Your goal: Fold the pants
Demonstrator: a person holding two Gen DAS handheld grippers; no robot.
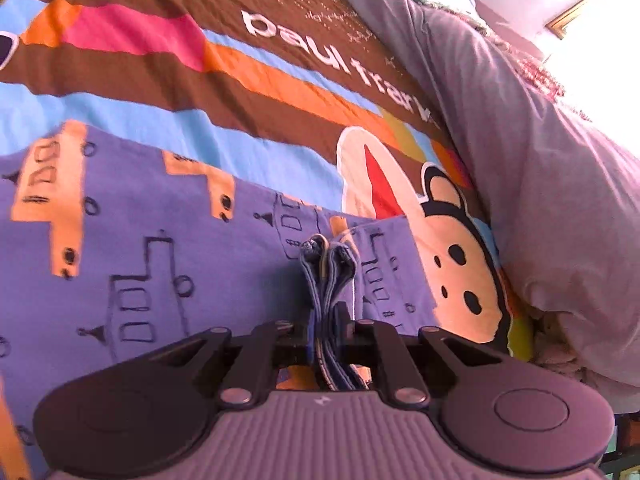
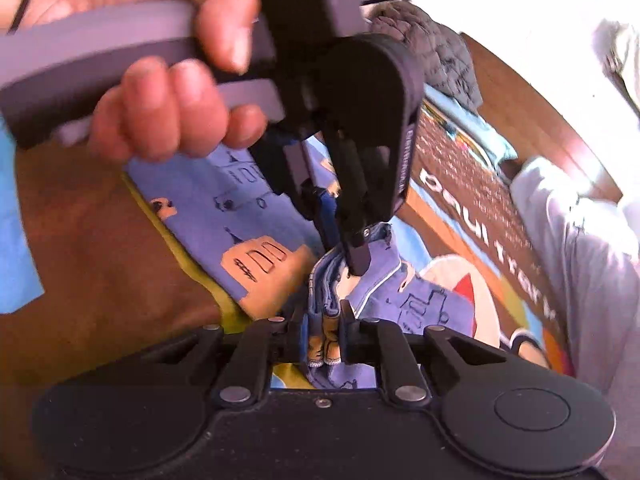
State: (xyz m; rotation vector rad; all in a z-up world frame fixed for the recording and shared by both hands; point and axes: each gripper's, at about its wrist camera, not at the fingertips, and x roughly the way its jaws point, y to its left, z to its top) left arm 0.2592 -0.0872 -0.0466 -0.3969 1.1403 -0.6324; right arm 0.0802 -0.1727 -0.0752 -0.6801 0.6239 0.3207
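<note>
Nearest the left wrist lens, the left gripper [image 1: 329, 322] is pinched narrow on a bunched, stitched edge of the pants [image 1: 168, 248], the gathered hem standing up between its black pads toward twelve o'clock. From that grip the blue-violet cloth, printed with orange and outlined building shapes, spreads out toward nine and ten o'clock over the bedspread [image 1: 248, 92], a brown, orange, pink and pale blue cover with white lettering and a cartoon monkey face at three o'clock. Beyond it, from one to four o'clock, lies a rumpled grey quilt [image 1: 532, 168].

In the right wrist view, the right gripper [image 2: 323, 338] is likewise closed narrow on several stacked layers of the same pants [image 2: 224, 216], the folded edges showing between its pads. Just past it at twelve o'clock, the left gripper [image 2: 344, 252] comes down onto the same bundle, its fingertips clamped on the cloth, close beside the right one. A hand [image 2: 168, 80] wraps its grey handle at ten o'clock. The bedspread [image 2: 472, 216] runs off toward two o'clock, and the quilt [image 2: 592, 248] lies at three.
</note>
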